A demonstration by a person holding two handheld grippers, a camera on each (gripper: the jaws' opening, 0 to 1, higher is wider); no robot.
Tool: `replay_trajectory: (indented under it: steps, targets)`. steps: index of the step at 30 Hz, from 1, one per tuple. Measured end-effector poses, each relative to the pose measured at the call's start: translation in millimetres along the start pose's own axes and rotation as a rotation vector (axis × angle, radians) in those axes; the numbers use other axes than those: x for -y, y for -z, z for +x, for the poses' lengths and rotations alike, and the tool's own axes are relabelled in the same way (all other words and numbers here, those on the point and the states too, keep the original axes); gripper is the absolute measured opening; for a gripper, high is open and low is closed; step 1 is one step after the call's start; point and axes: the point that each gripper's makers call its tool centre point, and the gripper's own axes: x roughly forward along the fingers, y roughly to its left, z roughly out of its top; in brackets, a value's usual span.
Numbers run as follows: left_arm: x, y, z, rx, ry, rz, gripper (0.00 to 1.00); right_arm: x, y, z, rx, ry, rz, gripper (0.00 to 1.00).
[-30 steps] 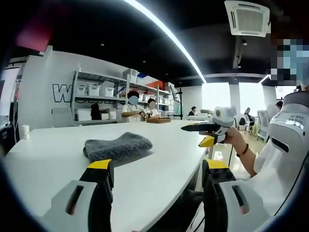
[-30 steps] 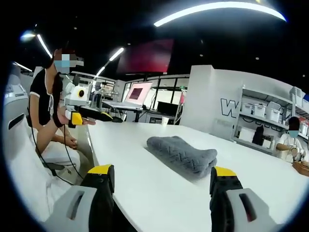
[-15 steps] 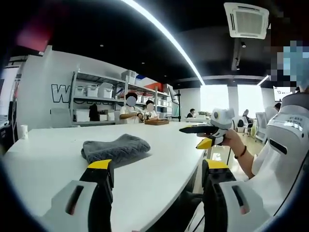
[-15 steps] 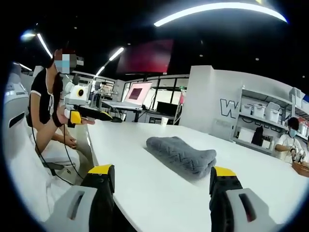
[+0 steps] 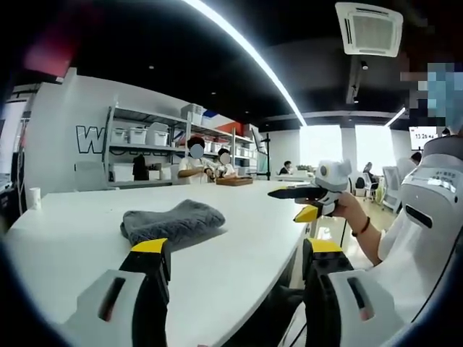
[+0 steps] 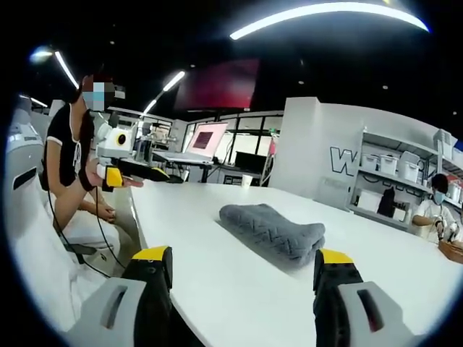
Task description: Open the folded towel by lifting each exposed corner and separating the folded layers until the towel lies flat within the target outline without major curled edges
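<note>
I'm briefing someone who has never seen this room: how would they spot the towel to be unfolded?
Start at the big white table that fills the middle of the room. Near its centre lies the towel, a grey, quilted bundle folded into a thick pad, well clear of both grippers. It is the only soft, dark thing on the white top; a small white cup stands far off near the edge.

Both claws (image 5: 236, 254) (image 6: 244, 262) agape, empty
</note>
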Motion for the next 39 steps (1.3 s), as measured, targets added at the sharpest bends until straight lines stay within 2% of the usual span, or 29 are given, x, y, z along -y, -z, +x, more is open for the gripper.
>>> replay_trajectory:
  steps: [9, 22, 26, 39]
  targets:
    - [-4.0, 0.4, 1, -0.01, -0.001, 0.007, 0.74, 6, -1.9, -1, 0.008, 0.017, 0.006, 0.77]
    - [-1.6, -8.4, 9, 0.003, 0.012, 0.021, 0.74, 7, -7.0, 0, 0.017, 0.015, -0.004, 0.77]
    - [-5.7, -11.2, 11, 0.016, -0.009, 0.019, 0.71, 4, -12.2, 0, 0.038, -0.003, 0.009, 0.76]
    - [-9.4, -12.8, 20, 0.006, 0.001, 0.016, 0.73, 9, -11.8, 5, 0.025, 0.006, 0.006, 0.75]
